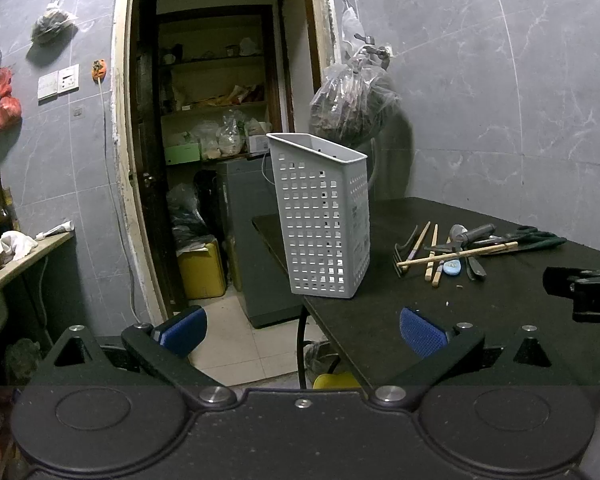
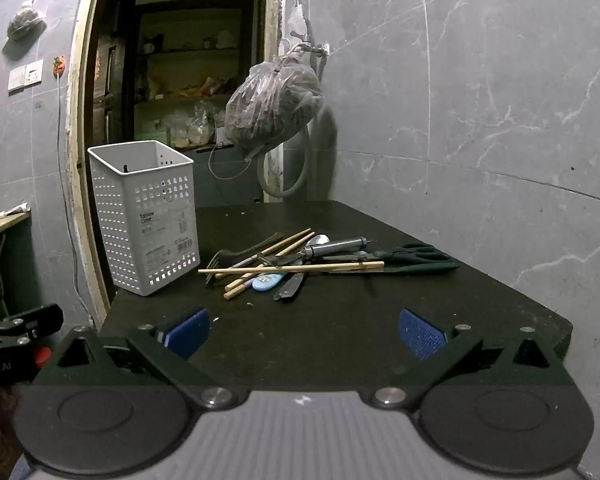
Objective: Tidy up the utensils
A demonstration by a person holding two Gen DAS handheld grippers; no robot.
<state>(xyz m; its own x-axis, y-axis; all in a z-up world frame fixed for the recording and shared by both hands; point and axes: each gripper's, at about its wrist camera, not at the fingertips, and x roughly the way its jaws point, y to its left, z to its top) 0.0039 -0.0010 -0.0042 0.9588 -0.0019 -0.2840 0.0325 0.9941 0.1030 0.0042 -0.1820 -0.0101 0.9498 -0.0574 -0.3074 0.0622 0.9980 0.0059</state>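
— Where are we in the job?

— Right at the start, I'd say. The utensils lie in a loose heap on the desk: chopsticks, a dark fork, scissors, a metal-handled piece and a pale blue one. The bin stands upright just left of the heap and looks empty from here.

— And the tools?

— The left tool and the right tool are both spread wide with nothing between the pads, hanging short of the heap.

— Next move?

— Probably the right one goes in for a single piece. The long chopstick lies across the top, so it's the easy pick; it's thin, so the pads must close nearly all the way, low to the desk.

— Any writing?

— A printed label on the bin's side; the top line may read "Tallview", too small to be sure. The left tool's body shows "obot.AI" at the frame edge.
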